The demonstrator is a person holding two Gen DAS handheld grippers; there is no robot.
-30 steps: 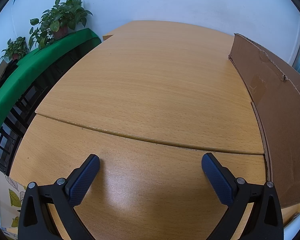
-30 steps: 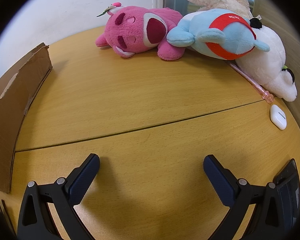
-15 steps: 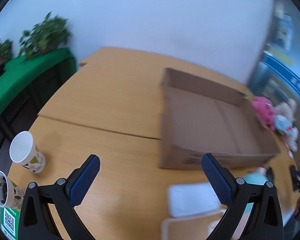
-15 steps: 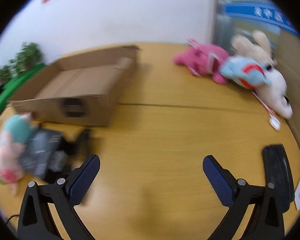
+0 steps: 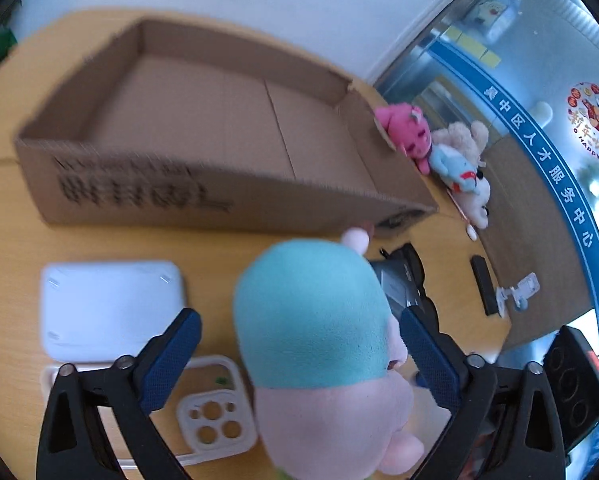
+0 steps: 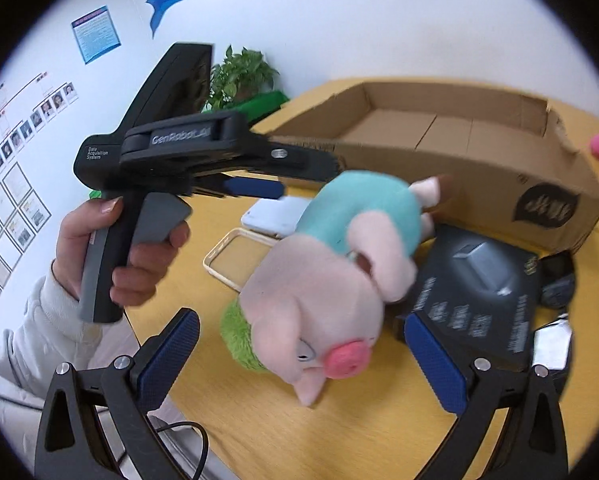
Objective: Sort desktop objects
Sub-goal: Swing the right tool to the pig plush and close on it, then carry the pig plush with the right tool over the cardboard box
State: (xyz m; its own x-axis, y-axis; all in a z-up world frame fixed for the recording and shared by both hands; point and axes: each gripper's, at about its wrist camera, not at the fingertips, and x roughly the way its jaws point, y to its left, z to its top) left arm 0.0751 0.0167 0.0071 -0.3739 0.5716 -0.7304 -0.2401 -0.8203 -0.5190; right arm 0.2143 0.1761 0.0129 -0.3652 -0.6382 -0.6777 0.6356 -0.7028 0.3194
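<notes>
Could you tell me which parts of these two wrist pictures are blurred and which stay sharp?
Left wrist view: the cardboard box lettering is smeared by motion blur, the white case is soft, and the left gripper stays crisp. Right wrist view: the plush pig is slightly blurred, and the right gripper stays sharp.

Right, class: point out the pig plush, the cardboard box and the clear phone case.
pig plush [image 6: 319, 300], right wrist view, on its pale pink cheek.
cardboard box [image 5: 219, 128], left wrist view, on its bare inner floor.
phone case [image 5: 215, 420], left wrist view, on its camera cut-out corner.
</notes>
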